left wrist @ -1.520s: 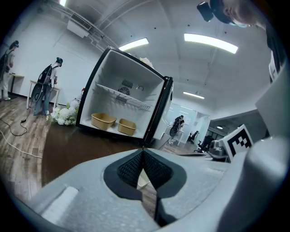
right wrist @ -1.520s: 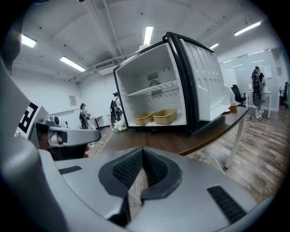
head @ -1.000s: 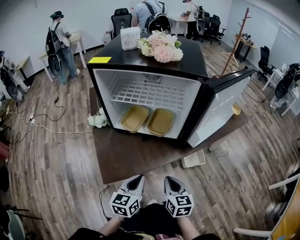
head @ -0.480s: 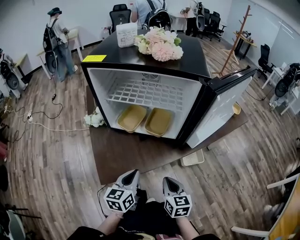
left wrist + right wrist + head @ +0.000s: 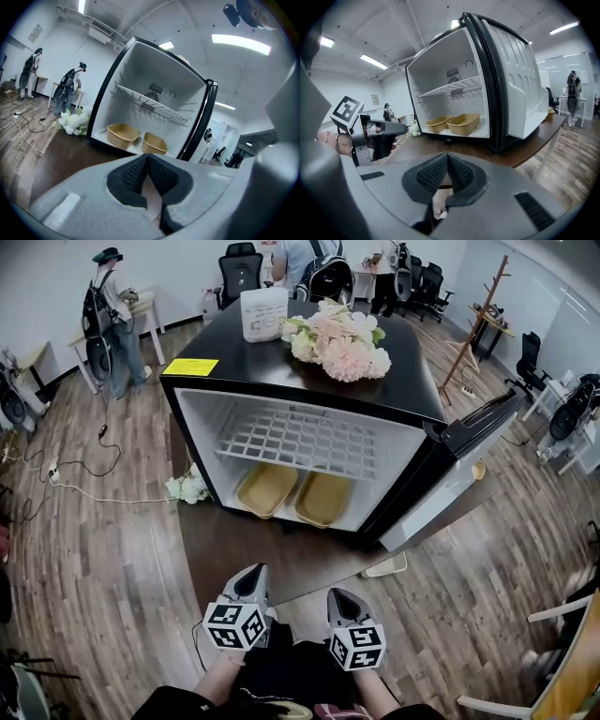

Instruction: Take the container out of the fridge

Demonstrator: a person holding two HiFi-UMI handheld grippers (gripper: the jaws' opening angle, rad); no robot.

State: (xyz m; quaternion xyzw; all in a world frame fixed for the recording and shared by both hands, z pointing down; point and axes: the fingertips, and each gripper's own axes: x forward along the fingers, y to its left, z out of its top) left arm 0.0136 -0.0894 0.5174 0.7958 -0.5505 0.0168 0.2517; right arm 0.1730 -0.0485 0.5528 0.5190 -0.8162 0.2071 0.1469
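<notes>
With the left claw [image 5: 254,571] and right claw [image 5: 338,595] both closed and empty, reaching unopened could shove a container [image 5: 266,489] deeper into the fridge [image 5: 300,381].

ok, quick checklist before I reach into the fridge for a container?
1. Door of black mini fridge open: ok.
2. Both tan shallow containers on the fridge floor, side by side, uncovered: ok.
3. Jaws of left gripper open for a grasp: not ok, shut and empty.
4. Jaws of right gripper open: not ok, shut and empty.
5. Dark wooden table unobstructed before the opening: ok.
6. Clearance under white wire shelf: cannot tell.
</notes>
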